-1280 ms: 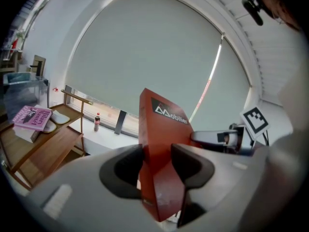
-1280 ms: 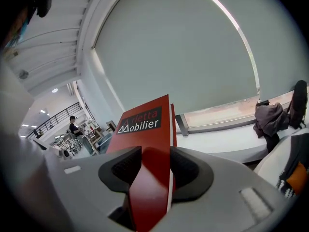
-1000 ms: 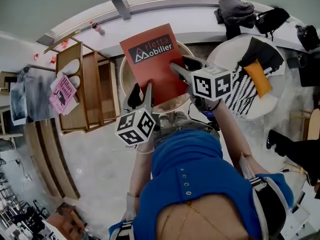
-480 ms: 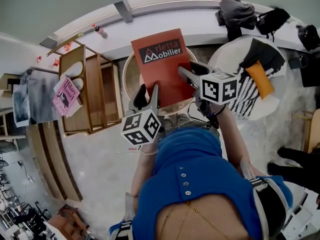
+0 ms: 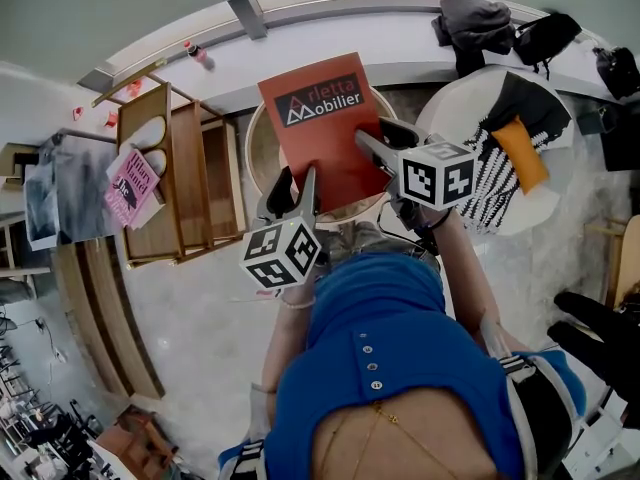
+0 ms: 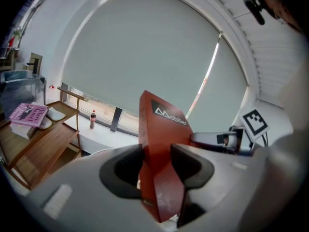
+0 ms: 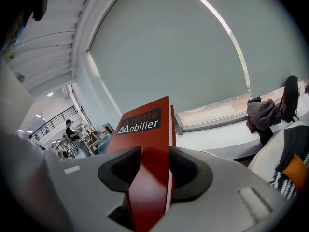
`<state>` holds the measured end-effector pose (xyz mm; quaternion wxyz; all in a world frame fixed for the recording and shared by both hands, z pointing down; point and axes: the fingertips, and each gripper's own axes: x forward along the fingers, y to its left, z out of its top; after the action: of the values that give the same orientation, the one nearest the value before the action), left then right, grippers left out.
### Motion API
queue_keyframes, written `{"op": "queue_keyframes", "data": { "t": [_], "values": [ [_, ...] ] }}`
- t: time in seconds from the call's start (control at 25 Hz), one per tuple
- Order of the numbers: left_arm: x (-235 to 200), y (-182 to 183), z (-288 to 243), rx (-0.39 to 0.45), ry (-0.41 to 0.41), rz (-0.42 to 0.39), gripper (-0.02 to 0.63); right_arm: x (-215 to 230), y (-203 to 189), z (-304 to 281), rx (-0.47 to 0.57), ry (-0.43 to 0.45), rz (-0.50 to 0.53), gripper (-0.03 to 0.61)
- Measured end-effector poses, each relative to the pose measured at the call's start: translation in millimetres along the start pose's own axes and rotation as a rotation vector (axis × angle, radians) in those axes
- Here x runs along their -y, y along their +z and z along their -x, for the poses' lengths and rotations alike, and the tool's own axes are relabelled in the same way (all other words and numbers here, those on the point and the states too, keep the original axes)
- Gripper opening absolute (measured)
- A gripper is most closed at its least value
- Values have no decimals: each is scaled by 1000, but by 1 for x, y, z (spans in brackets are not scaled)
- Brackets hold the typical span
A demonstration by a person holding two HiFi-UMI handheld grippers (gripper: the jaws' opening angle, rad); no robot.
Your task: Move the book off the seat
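Pinched by the left hand-held gripper (image 5: 292,186) and right hand-held gripper (image 5: 372,140), the red book (image 5: 318,128) is best held evenly while carried clear of the round seat (image 5: 256,160).

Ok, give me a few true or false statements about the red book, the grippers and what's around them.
1. The left gripper and right gripper both clamp the red book. True.
2. The red book lies flat on the floor. False: it is held up, above the round seat.
3. A pink book lies on the wooden shelf. True.
4. The bottle stands on the round seat. False: it stands on the window ledge.
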<state>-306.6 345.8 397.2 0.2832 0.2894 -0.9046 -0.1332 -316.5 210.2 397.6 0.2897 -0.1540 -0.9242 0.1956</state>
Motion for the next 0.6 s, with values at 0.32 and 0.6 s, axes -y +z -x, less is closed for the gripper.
{"op": "queue_keyframes", "data": {
  "t": [0.32, 0.6],
  "values": [
    [-1, -2, -2, -2, 0, 8, 169, 1, -1, -1, -3, -5, -1, 179],
    [-2, -4, -3, -4, 4, 12, 169, 2, -2, -3, -5, -2, 3, 179]
  ]
}}
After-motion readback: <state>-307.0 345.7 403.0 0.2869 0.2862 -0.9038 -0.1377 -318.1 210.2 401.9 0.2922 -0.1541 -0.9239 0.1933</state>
